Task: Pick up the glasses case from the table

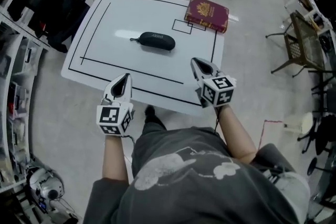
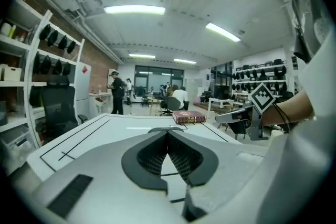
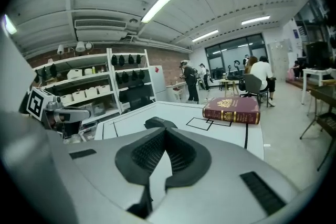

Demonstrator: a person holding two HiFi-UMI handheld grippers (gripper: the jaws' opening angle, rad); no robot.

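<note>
A black oval glasses case (image 1: 155, 41) lies flat near the middle of the white table (image 1: 100, 21); its top shows just beyond the jaws in the left gripper view (image 2: 167, 129) and the right gripper view (image 3: 160, 123). My left gripper (image 1: 127, 77) hovers over the table's near edge, left of centre, shut and empty. My right gripper (image 1: 194, 62) hangs over the near right part of the table, also shut with nothing in it. Both point toward the case and stand well short of it.
A thick dark red book (image 1: 207, 13) lies at the table's far right corner. Black lines mark a rectangle on the table top. Shelving (image 1: 21, 60) stands to the left, chairs and a stool (image 1: 302, 39) to the right.
</note>
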